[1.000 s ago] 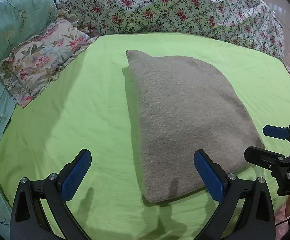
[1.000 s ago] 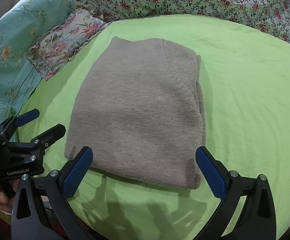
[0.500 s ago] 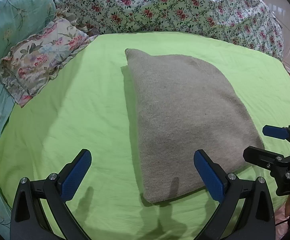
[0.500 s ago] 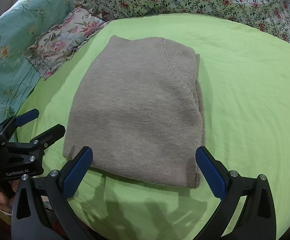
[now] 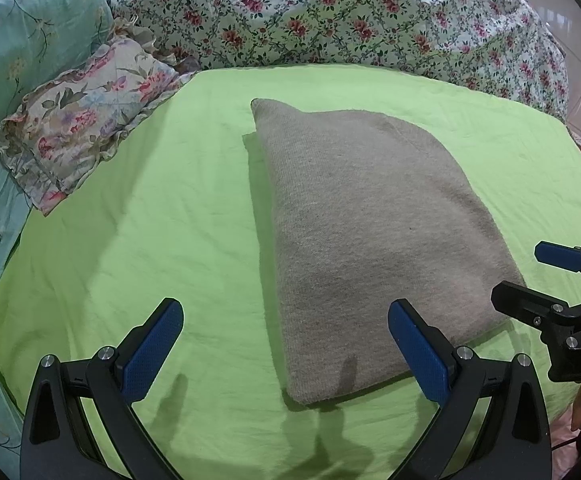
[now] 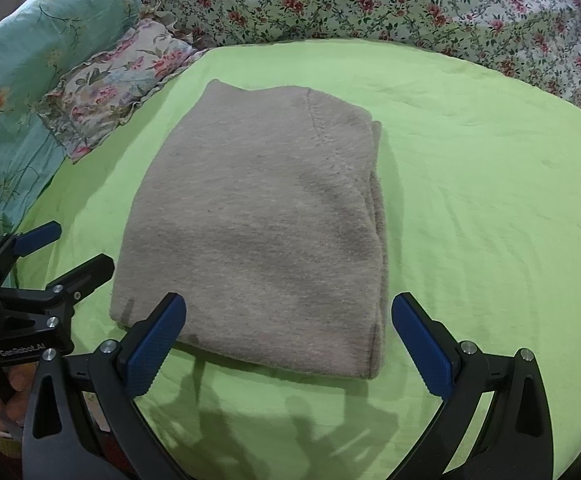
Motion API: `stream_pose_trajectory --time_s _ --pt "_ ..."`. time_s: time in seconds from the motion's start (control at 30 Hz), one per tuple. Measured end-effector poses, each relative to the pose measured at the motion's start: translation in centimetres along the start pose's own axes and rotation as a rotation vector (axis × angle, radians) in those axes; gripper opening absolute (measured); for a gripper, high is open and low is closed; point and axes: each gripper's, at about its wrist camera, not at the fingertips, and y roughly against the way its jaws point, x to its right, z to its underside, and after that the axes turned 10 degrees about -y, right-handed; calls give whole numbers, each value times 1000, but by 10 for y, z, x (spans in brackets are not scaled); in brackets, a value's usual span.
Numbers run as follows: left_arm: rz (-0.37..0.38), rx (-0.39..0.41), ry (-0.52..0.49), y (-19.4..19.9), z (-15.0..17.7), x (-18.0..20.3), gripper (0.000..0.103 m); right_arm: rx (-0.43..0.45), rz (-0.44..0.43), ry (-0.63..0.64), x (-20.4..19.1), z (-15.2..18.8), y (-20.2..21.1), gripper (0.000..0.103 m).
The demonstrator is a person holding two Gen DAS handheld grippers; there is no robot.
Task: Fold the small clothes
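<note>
The folded sweater [image 5: 374, 236] lies on the bed sheet [image 5: 162, 232] ahead of me. My left gripper [image 5: 286, 344] sits near its left corner, my right gripper [image 6: 288, 338] before its near edge. Pillow [image 5: 78, 120] far left, quilt [image 5: 330, 12] behind.

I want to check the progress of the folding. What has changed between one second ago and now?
Almost nothing. Both views shift only slightly, so the claws barely moved. Nothing was taken hold of or let go. The left claw and the right claw stay open, empty, near the front edge of the folded grey garment. It lies in the same place on the green sheet, with the floral pillow unmoved.
</note>
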Motion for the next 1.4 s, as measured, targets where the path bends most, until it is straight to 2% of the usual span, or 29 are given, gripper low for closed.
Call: stream_pose_trajectory --time_s 0.83,1.4 --pt "-2 -2 -6 1 -1 -4 102 6 13 3 0 -1 3 103" --pt "-30 -3 -30 -6 -10 -7 102 9 13 8 1 -7 4 102"
